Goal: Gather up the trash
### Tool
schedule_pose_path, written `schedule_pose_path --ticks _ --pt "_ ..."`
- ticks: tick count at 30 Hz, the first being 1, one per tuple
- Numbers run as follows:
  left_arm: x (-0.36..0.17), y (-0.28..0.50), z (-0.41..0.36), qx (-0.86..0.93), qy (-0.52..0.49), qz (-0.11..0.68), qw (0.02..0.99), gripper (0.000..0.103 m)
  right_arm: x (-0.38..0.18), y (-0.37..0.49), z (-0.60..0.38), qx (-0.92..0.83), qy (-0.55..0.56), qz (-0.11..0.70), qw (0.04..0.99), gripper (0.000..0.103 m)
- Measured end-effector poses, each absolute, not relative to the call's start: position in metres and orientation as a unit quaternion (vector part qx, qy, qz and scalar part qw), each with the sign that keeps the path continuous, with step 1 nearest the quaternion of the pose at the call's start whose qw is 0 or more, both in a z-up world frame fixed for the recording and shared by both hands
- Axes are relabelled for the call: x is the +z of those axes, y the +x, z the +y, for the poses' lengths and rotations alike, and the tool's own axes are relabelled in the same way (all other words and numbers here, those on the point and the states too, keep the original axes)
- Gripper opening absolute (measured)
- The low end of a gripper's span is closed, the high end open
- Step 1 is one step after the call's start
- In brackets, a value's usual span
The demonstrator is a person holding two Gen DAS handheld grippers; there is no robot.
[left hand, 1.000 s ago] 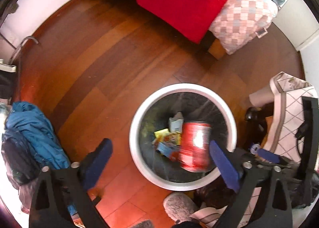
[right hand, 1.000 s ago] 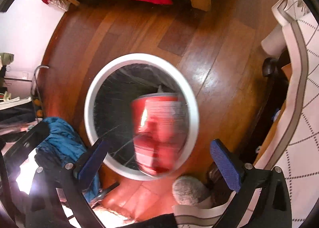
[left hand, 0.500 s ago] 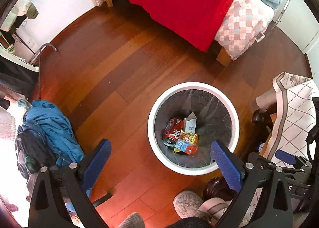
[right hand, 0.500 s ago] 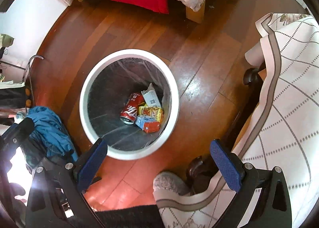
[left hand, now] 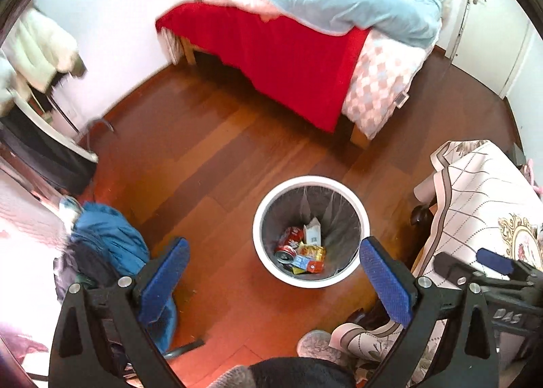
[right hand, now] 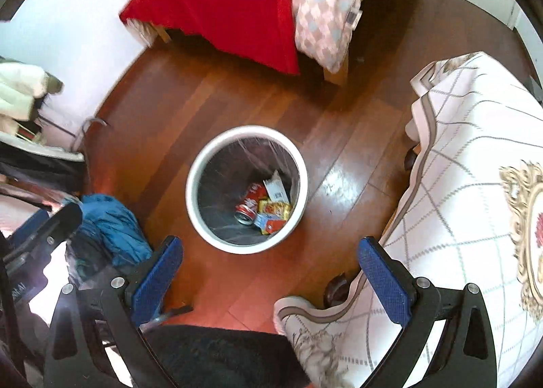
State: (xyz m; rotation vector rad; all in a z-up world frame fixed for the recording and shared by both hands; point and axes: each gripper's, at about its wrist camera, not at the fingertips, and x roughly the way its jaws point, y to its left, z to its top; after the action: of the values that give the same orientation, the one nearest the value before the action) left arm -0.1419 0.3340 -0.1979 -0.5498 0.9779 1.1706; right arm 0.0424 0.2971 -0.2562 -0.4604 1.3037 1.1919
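Observation:
A white round trash bin [left hand: 271, 198] with a dark liner stands on the wooden floor; it also shows in the right wrist view [right hand: 203, 164]. Inside lie a red soda can [left hand: 288, 244] [right hand: 249, 205], a white carton [left hand: 313, 233] [right hand: 276, 188] and colourful wrappers [left hand: 310, 257] [right hand: 273, 215]. My left gripper [left hand: 275, 272] is open and empty, high above the bin. My right gripper [right hand: 269, 272] is open and empty, also high above the bin and nearer than it.
A bed with a red blanket [left hand: 288, 52] stands at the back. A cloth-covered table [right hand: 468, 184] is on the right. A blue jacket [left hand: 105, 238] hangs on a chair at the left. A clothes rack [left hand: 37, 59] stands far left.
The red can fell from the open right gripper into the bin and now lies on the other trash. Both grippers rose and pulled back, so the bin looks smaller.

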Motion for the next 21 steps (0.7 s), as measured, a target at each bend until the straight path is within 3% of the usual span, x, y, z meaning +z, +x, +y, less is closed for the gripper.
schedule_pose_path --ticks 10,21 --pt "-0.156 -0.079 0.254 0.491 -0.204 0.409 0.742 0.102 -0.17 0.1 0.177 0.526 -0.065 0.546 0.649 0.103" --pt "-0.235 0.104 0.172 0.36 -0.189 0.49 0.771 0.103 -0.215 0.276 -0.01 0.322 0.0 0.591 0.739 0.103"
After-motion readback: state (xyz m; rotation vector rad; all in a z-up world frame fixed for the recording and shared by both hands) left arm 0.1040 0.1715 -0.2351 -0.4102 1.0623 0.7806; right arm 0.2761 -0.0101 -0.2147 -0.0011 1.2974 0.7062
